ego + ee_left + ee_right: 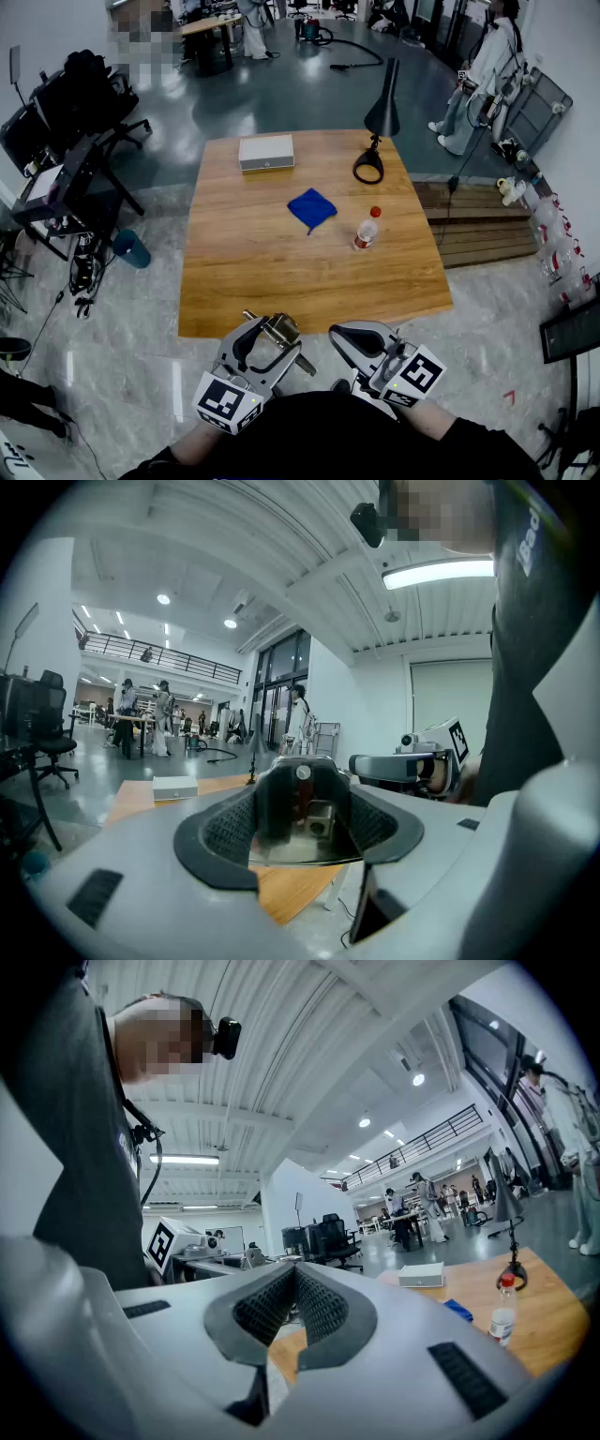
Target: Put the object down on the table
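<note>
My left gripper (275,335) hangs just short of the near edge of the wooden table (244,272), shut on a brass-coloured metal object (281,328) with a thin rod sticking out of it. In the left gripper view the object (319,819) sits between the wide-spread pads of the left gripper (305,803). My right gripper (339,337) is beside it on the right, shut with nothing in it. In the right gripper view the pads of the right gripper (295,1274) meet at the tip.
On the table stand a white box (266,151), a black desk lamp (380,122), a crumpled blue cloth (312,208) and a red-capped bottle (367,230). Office chairs (84,103) crowd the left side. A wooden pallet (478,225) lies to the right, and a person (478,75) stands beyond it.
</note>
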